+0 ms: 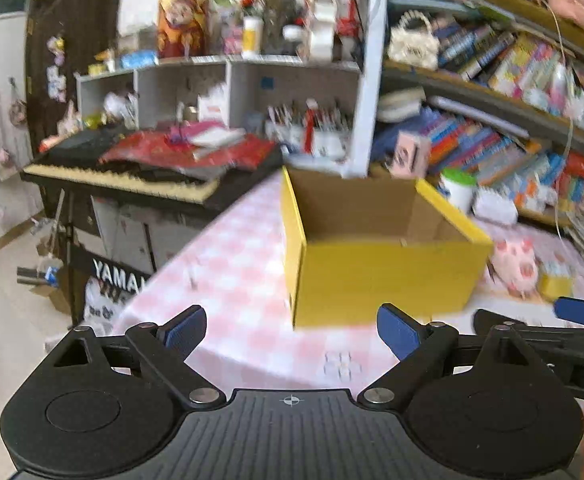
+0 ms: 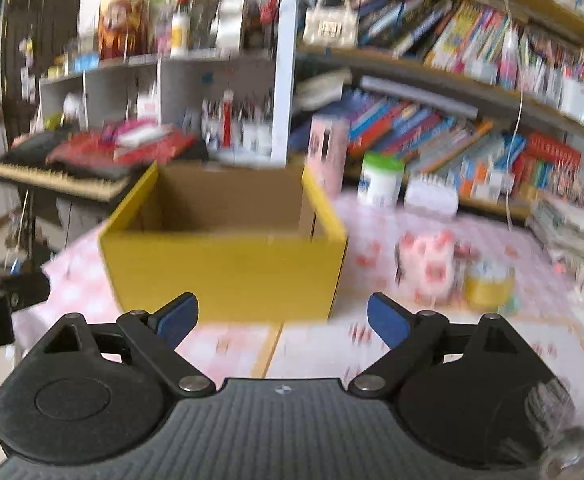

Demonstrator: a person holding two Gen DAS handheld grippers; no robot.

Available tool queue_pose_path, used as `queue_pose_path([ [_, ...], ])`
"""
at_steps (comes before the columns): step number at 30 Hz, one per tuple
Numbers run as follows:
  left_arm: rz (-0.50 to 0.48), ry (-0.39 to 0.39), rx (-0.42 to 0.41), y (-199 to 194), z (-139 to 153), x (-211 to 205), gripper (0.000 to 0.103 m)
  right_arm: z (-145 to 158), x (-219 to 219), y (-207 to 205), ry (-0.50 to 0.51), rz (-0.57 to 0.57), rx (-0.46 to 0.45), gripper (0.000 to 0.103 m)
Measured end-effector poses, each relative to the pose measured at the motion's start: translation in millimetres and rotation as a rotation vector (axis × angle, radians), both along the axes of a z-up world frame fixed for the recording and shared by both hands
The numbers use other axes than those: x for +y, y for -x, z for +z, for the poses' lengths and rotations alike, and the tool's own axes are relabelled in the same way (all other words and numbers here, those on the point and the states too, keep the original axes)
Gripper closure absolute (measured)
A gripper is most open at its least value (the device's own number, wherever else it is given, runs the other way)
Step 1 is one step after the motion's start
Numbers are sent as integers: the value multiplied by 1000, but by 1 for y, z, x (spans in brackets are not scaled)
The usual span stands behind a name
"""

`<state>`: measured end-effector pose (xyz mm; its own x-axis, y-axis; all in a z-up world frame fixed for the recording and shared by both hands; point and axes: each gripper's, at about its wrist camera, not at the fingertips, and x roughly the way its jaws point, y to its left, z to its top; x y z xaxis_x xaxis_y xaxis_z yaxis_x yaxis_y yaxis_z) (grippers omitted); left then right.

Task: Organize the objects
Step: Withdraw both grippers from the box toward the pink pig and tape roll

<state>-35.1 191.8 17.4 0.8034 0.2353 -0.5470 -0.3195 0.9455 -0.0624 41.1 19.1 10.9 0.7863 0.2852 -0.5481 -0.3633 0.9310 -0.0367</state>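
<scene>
An open yellow cardboard box (image 1: 380, 276) (image 2: 228, 272) stands on the pink checked tablecloth (image 1: 232, 264) (image 2: 532, 288); its inside shows brown walls and nothing else that I can make out. My left gripper (image 1: 291, 332) is open just in front of the box's near left corner, with nothing between its blue pads. My right gripper (image 2: 283, 320) is open in front of the box's near right side, likewise with nothing between the pads. A pink patterned pouch (image 2: 428, 268) (image 1: 516, 268) and a small yellow jar (image 2: 488, 286) (image 1: 554, 282) sit right of the box.
Behind the box stand a pink carton (image 2: 328, 152), a green-lidded white tub (image 2: 380, 180) and a white block (image 2: 432, 196). Bookshelves (image 2: 452, 128) fill the right. A keyboard (image 1: 124, 184) piled with red cloth stands at the left. The table edge (image 1: 148, 292) drops to the floor on the left.
</scene>
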Motion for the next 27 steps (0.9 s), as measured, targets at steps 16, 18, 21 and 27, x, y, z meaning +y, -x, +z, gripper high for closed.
queue_pose_path([
  [16,-165,48,132,26,-34,-28,9,-24,-26,53,37,-96,97,8],
  [18,-195,48,139,24,-36,-35,9,-25,-36,56,38,-127,107,8],
  [21,-245,50,146,19,-37,-47,9,-26,-50,58,36,-176,128,8],
  [27,-340,58,150,7,-39,-72,9,-27,-80,61,39,-269,131,8],
])
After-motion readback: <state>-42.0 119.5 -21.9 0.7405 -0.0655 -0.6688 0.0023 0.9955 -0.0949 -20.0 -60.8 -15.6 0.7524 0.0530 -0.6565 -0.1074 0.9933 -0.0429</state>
